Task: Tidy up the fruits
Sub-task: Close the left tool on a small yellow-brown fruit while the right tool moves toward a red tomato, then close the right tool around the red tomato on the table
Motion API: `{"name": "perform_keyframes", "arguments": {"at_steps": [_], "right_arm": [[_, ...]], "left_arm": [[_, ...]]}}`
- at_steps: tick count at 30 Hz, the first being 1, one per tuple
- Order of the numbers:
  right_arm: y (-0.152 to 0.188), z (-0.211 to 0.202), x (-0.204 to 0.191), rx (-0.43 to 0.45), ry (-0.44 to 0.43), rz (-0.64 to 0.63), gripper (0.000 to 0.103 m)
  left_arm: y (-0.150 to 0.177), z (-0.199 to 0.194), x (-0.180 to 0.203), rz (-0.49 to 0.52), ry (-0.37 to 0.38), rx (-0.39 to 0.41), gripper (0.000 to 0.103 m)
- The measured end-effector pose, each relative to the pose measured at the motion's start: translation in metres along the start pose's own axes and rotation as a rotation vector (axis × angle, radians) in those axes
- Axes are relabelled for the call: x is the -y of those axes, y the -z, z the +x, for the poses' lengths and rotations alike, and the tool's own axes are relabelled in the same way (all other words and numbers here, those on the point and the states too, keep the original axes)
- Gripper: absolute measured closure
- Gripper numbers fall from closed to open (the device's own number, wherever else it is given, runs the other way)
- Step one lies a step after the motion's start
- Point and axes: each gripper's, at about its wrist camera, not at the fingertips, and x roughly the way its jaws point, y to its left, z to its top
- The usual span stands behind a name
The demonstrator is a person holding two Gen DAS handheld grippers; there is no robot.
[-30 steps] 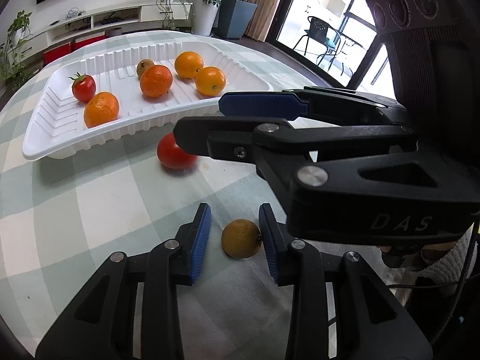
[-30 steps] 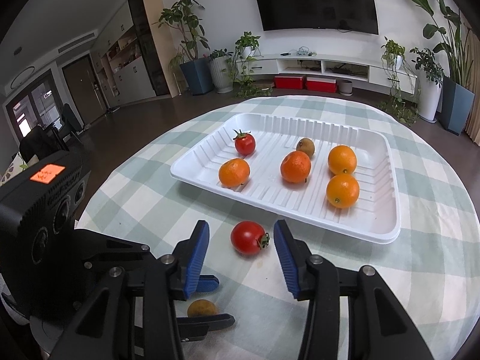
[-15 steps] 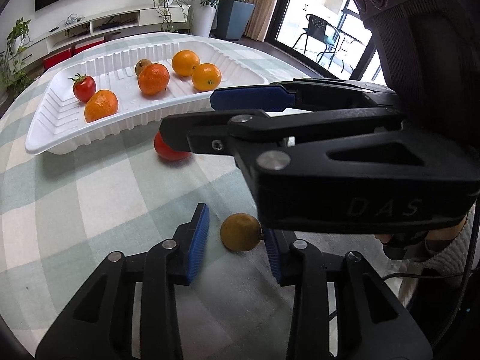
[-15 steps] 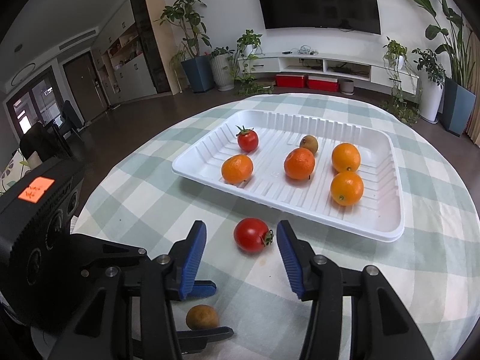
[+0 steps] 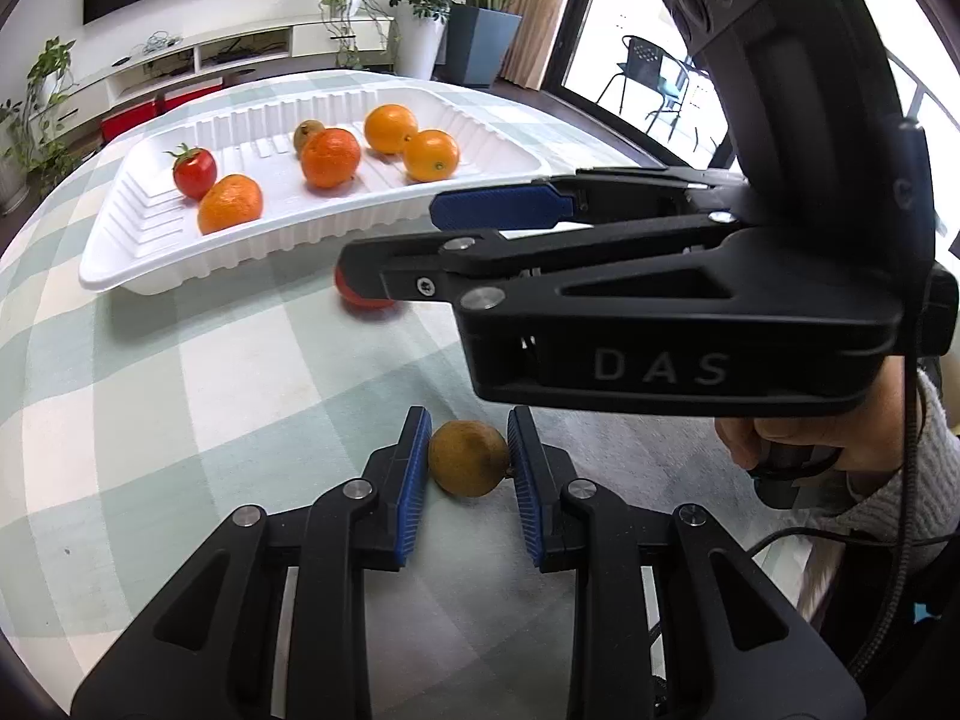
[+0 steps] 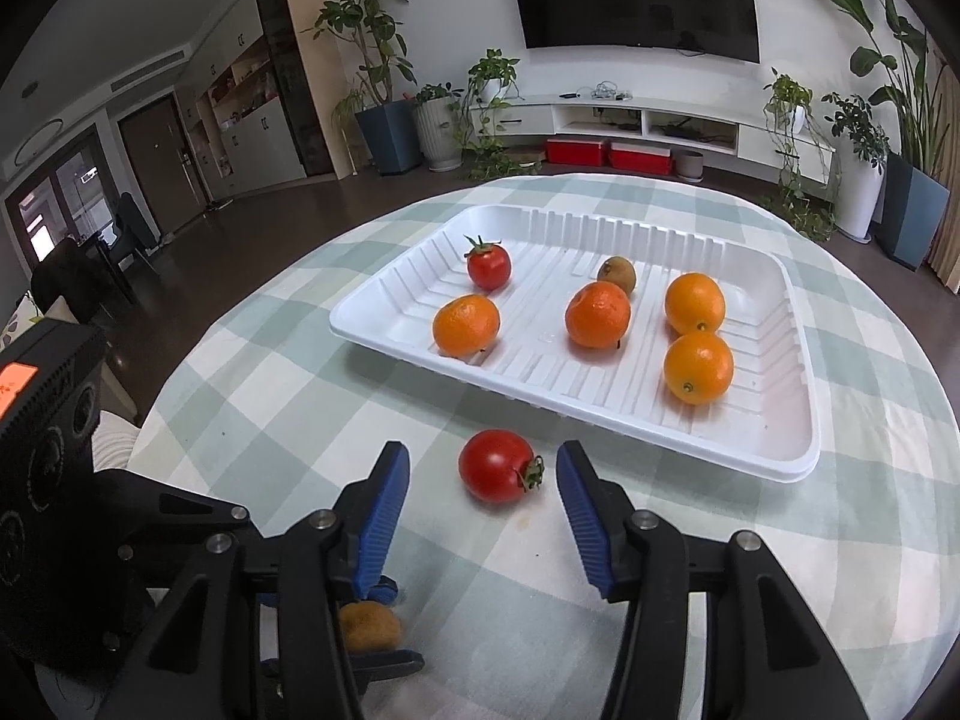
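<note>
- Left tool (image 5: 468, 471) is clamping the brown kiwi (image 5: 468, 466) on the checked counter (image 5: 150, 396), its jaws having just closed onto it.
- Loose tomato (image 6: 497, 465) is lying on the counter between the right tool (image 6: 483, 501) jaws, which are standing apart, just opening.
- White tray (image 6: 804, 420) is already holding six fruits; by my judgement two are waiting.
</note>
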Motion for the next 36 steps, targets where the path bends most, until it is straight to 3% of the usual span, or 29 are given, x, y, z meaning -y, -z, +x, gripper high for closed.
{"name": "perform_keyframes", "arguments": {"at_steps": [12, 17, 20, 36], "right_arm": [[-0.001, 0.023, -0.001, -0.055, 0.027, -0.019, 0.049], [0.000, 0.023, -0.003, -0.065, 0.025, -0.025, 0.064], [0.000, 0.020, -0.004, -0.065, 0.022, -0.028, 0.066], [-0.001, 0.004, -0.003, -0.031, -0.033, 0.009, 0.066]], "left_arm": [[-0.001, -0.006, -0.018, -0.056, -0.010, 0.015, 0.078], [0.000, -0.007, -0.020, -0.069, -0.014, 0.014, 0.078], [0.001, -0.008, -0.022, -0.075, -0.017, 0.017, 0.078], [0.005, -0.026, -0.030, -0.120, -0.029, 0.045, 0.078]]}}
